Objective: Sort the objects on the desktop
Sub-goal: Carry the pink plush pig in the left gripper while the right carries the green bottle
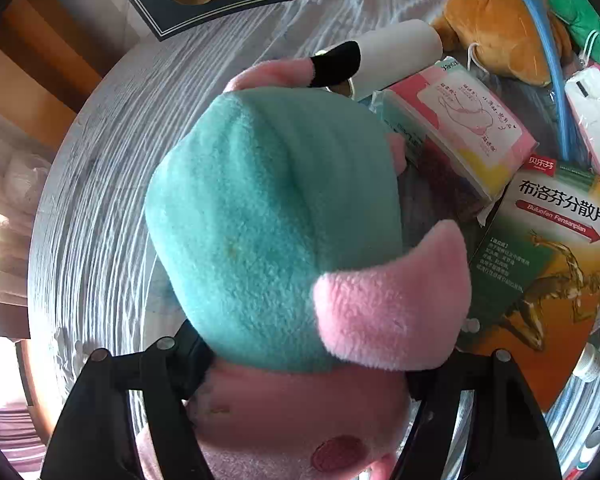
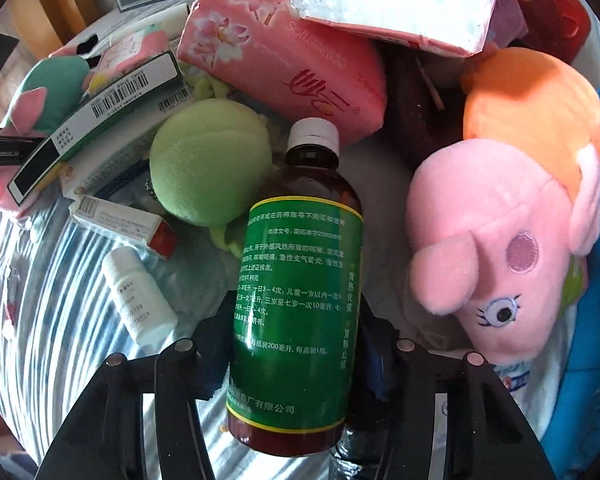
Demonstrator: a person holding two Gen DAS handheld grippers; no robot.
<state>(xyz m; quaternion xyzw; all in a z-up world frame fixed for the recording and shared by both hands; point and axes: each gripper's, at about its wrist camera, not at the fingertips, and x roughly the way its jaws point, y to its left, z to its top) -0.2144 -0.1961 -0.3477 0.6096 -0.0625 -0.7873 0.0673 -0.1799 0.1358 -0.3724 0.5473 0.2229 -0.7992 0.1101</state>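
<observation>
The left gripper [image 1: 306, 376] is clamped on a pink plush toy in a teal dress [image 1: 276, 220], its two black fingers pressing the soft body from either side — the toy fills most of the left wrist view and also shows small at the far left of the right wrist view. Just beyond it lie a white roll [image 1: 396, 54], a pink and yellow packet [image 1: 460, 128] and an orange and green ibuprofen box [image 1: 540, 264], with a brown plush [image 1: 500, 28] further back, all on a pale striped cloth [image 1: 112, 184]. The right gripper [image 2: 296, 352] grips a brown medicine bottle [image 2: 296, 288] with a green label and white cap, held between its fingers with the cap pointing away from the camera. Around the bottle — a green plush ball [image 2: 210, 164] to its left, a small white bottle [image 2: 140, 300] lying on the cloth, a pink tissue pack [image 2: 284, 56] behind the cap, and a pink pig plush [image 2: 496, 248] to the right, touching an orange plush [image 2: 536, 104].
</observation>
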